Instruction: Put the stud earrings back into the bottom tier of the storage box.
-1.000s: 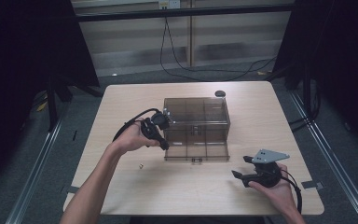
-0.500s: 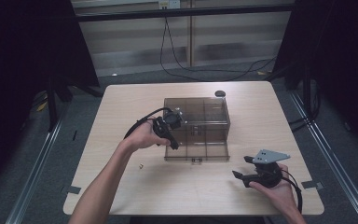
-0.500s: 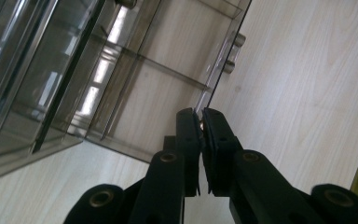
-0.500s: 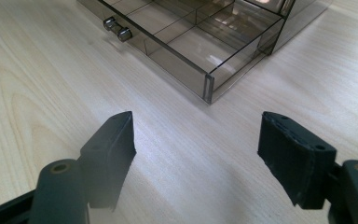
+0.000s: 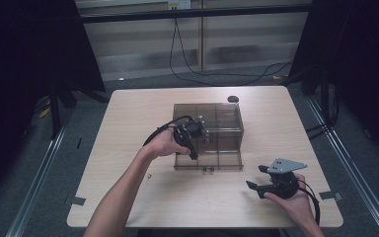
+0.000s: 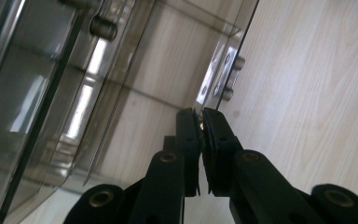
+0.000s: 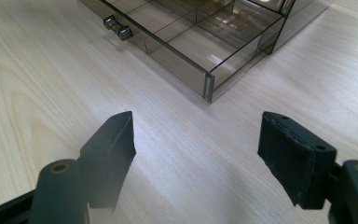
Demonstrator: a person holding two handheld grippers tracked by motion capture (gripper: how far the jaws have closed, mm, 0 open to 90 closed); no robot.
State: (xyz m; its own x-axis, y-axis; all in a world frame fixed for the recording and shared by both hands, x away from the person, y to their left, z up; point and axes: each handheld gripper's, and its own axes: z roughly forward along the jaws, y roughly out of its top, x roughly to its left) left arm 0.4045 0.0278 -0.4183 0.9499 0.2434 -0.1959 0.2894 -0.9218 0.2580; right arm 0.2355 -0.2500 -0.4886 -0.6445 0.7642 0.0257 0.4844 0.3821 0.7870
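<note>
A smoky clear drawer box point(image 5: 222, 116) stands mid-table with its bottom drawer point(image 5: 214, 159) pulled out toward me. My left gripper point(image 5: 193, 129) hangs over the drawer's left part, by the box front. In the left gripper view its jaws point(image 6: 200, 122) are pressed together on a tiny brass-coloured piece point(image 6: 197, 124), above the drawer floor and near the drawer's knobs point(image 6: 233, 63). My right gripper point(image 5: 255, 177) rests on the table at the front right, open and holding nothing point(image 7: 196, 140), and faces the drawer's corner point(image 7: 208, 86).
A second small brass-coloured piece point(image 5: 149, 175) lies on the wooden table point(image 5: 128, 128) left of the drawer. A black round object point(image 5: 233, 98) sits behind the box. The drawer's two metal knobs point(image 7: 116, 27) stick out from its front.
My left gripper has moved right from beside the box to over the open drawer. The right gripper has stayed where it was.
</note>
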